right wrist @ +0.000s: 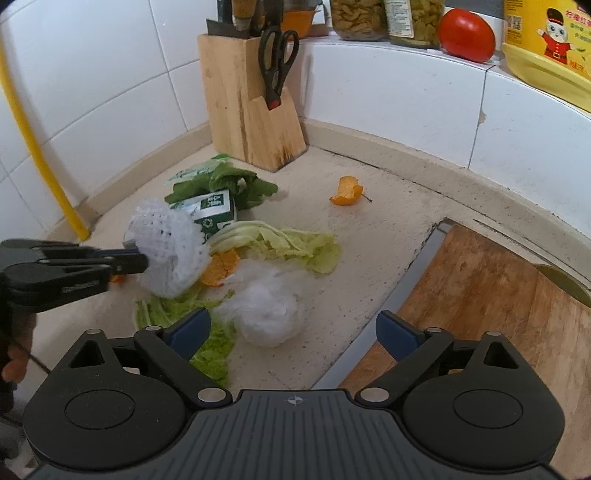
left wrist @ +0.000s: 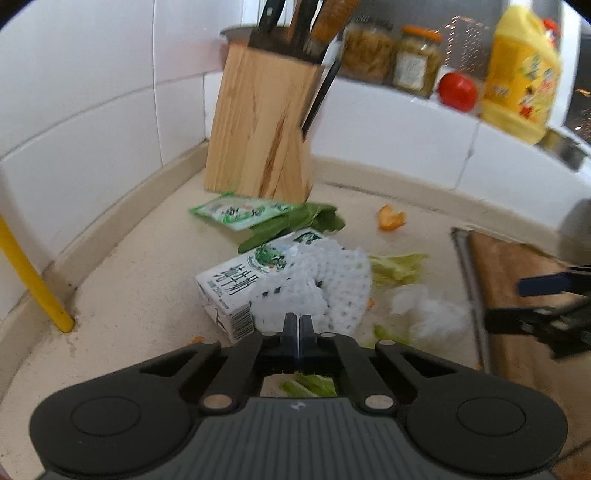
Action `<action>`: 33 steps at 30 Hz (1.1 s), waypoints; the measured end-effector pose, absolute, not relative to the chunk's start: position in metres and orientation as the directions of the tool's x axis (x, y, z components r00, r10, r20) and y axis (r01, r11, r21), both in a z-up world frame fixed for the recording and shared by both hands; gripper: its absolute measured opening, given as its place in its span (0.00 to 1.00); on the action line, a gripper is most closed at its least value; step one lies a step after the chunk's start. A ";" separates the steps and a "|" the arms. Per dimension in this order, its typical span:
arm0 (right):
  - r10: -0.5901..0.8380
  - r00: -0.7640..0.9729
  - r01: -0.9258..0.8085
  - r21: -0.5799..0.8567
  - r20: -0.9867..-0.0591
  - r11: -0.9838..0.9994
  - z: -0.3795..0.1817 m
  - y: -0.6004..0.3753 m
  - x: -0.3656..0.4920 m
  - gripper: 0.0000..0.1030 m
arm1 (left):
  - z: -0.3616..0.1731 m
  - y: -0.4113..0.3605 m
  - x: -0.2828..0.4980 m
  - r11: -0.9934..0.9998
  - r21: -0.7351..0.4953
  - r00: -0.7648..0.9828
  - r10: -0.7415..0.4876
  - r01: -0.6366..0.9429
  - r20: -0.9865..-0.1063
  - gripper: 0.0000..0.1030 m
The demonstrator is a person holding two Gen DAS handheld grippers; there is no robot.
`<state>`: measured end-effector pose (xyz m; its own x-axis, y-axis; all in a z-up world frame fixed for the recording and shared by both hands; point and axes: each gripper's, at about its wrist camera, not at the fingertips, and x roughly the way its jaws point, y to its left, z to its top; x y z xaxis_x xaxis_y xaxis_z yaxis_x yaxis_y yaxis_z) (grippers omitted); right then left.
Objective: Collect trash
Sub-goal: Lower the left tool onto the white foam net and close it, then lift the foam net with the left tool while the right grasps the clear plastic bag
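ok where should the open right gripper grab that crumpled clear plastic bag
Pinch the puffed top of the crumpled plastic bag from above and slightly toward the camera. It's a soft, rounded heap on the counter with no edge, sitting just ahead of the right gripper.

Wooden knife block (right wrist: 251, 99); speckled matt stone counter (right wrist: 369, 236); white foam net (right wrist: 166, 247); glossy wall tiles (right wrist: 110, 74); worn wooden board (right wrist: 498, 295); crinkled plastic bag (right wrist: 266, 314).

Home kitchen, white-tiled corner. Wooden knife block (right wrist: 251, 103) with scissors (right wrist: 276, 62) at 12 o'clock on speckled counter (right wrist: 369, 258). At 2 o'clock a ledge with pickle jars (left wrist: 415, 61), tomato (right wrist: 466, 34), yellow oil bottle (left wrist: 521, 74); cutting board (right wrist: 480, 295) at 4 o'clock.
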<state>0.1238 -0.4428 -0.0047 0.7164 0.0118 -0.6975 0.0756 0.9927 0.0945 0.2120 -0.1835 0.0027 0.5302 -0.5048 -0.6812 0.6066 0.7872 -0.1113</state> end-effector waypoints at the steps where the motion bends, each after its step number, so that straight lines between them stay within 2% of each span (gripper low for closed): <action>1: 0.012 0.719 0.077 0.097 -0.694 0.992 -0.004 -0.443 0.123 0.93 | 0.006 -0.179 0.209 0.784 -0.112 0.528 -0.509 0.611 -0.680 0.00; 5: 0.026 0.711 0.070 0.108 -0.703 0.992 -0.008 -0.439 0.132 0.93 | 0.006 -0.172 0.210 0.778 -0.129 0.518 -0.521 0.614 -0.679 0.00; 6: 0.036 0.706 0.065 0.116 -0.707 0.991 -0.011 -0.437 0.137 0.93 | 0.004 -0.174 0.212 0.785 -0.128 0.520 -0.513 0.606 -0.683 0.03; 8: 0.054 0.700 0.050 0.124 -0.712 0.991 -0.016 -0.432 0.146 0.93 | -0.004 -0.182 0.217 0.780 -0.140 0.503 -0.517 0.610 -0.692 0.17; 10: 0.052 0.687 0.039 0.107 -0.725 0.993 -0.023 -0.426 0.156 0.93 | -0.011 -0.190 0.219 0.785 -0.125 0.514 -0.508 0.607 -0.691 0.39; 11: 0.048 0.679 0.036 0.099 -0.732 0.994 -0.027 -0.424 0.161 0.93 | -0.015 -0.195 0.221 0.792 -0.104 0.531 -0.494 0.602 -0.689 0.41; 14: 0.040 0.657 0.041 0.088 -0.753 0.995 -0.038 -0.422 0.170 0.91 | -0.020 -0.209 0.224 0.798 -0.047 0.570 -0.470 0.601 -0.674 0.41; 15: 0.035 0.650 0.044 0.085 -0.759 0.995 -0.041 -0.423 0.172 0.85 | -0.021 -0.211 0.225 0.798 -0.039 0.576 -0.466 0.601 -0.672 0.40; 16: 0.033 0.641 0.048 0.083 -0.767 0.995 -0.044 -0.424 0.173 0.80 | -0.023 -0.213 0.227 0.799 -0.038 0.573 -0.463 0.600 -0.676 0.32; 17: 0.037 0.633 0.053 0.091 -0.773 0.994 -0.046 -0.426 0.173 0.65 | -0.025 -0.215 0.230 0.800 -0.046 0.562 -0.461 0.599 -0.687 0.25; 18: 0.049 0.625 0.060 0.110 -0.779 0.992 -0.048 -0.429 0.172 0.52 | -0.027 -0.215 0.233 0.803 -0.060 0.547 -0.456 0.592 -0.702 0.13; 21: 0.065 0.638 0.072 0.143 -0.767 0.987 -0.045 -0.436 0.164 0.44 | -0.026 -0.206 0.233 0.807 -0.099 0.529 -0.468 0.582 -0.708 0.10; 28: 0.098 0.692 0.062 0.194 -0.716 0.979 -0.021 -0.440 0.134 0.41 | 0.009 -0.170 0.208 0.782 -0.161 0.517 -0.536 0.602 -0.667 0.10; 33: 0.154 0.690 0.014 0.225 -0.707 0.974 -0.006 -0.424 0.110 0.40 | 0.020 -0.131 0.175 0.789 -0.185 0.504 -0.533 0.586 -0.679 0.10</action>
